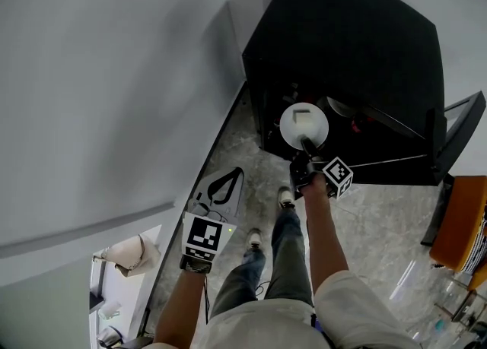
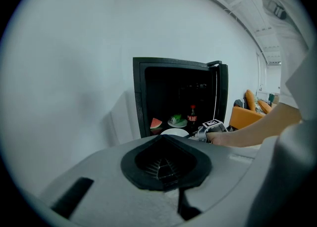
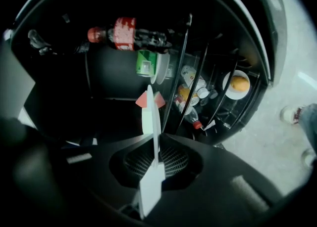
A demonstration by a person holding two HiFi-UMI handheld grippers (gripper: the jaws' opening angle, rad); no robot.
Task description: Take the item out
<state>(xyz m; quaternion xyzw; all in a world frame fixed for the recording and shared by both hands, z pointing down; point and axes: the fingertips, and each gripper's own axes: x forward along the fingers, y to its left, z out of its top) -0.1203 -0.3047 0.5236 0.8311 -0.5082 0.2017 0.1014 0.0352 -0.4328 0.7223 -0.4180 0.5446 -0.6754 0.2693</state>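
A round white plate (image 1: 304, 124) is the thing being handled. From the head view it shows as a flat, pale disc with a small pale block on its face; what that block is cannot be told. In the right gripper view the plate is seen edge-on, as 1 thin white line running up the middle of the picture.

The right gripper (image 3: 155, 160) has its 2 jaws pressed onto the plate's rim, 1 on each face, so the plate stands out straight ahead of the jaws. The plate is at the mouth of a small black fridge (image 1: 358, 51), just in front of its dark interior and above the stone floor (image 1: 380, 218).

The left gripper (image 2: 166, 165) is held low and well back from the fridge, its jaws together with nothing between them.

Inside the fridge, beyond the plate, are a cola bottle (image 3: 124, 32), a green can (image 3: 145, 63) and a red watermelon slice (image 3: 159, 100) right behind the plate's edge. The open fridge door (image 1: 456, 134) stands to the right; its wire shelves hold small bottles and an orange fruit (image 3: 238, 83) on a dish. A pale bag (image 1: 221, 191) lies on the floor by the wall, and an orange chair (image 1: 460, 222) stands at the right.
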